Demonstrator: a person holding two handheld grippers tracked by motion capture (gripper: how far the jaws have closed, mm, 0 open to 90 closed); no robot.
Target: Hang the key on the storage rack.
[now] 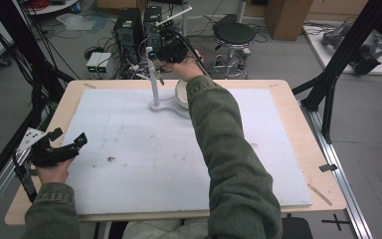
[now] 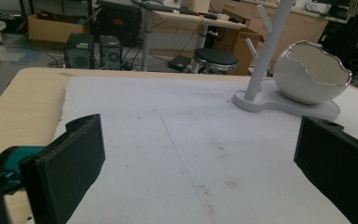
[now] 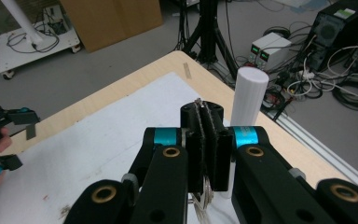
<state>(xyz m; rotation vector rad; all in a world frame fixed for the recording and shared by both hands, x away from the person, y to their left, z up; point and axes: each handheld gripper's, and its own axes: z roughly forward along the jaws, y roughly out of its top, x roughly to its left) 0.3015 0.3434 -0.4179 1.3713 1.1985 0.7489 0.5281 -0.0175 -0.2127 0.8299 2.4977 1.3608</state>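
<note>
Right gripper [image 3: 208, 140] jaws clenched on a thin silver chain [image 3: 204, 191]; left gripper [image 2: 200, 154] jaws released, wide apart.

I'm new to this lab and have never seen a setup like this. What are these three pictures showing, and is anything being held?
A person sits at a table covered by a white mat and holds a two-jaw hand tool in each hand. The high view looks down from above the person. The other two pictures come from cameras riding on the tools, looking along their black jaws.

The left gripper rests near the table's left edge, jaws wide open with nothing between them. The right gripper is reached out to a white jewellery stand at the far side; its jaws are shut on a thin silvery chain, whose strands hang below them. Next to the post, on the stand's base, sits a broken-eggshell-shaped bowl.
</note>
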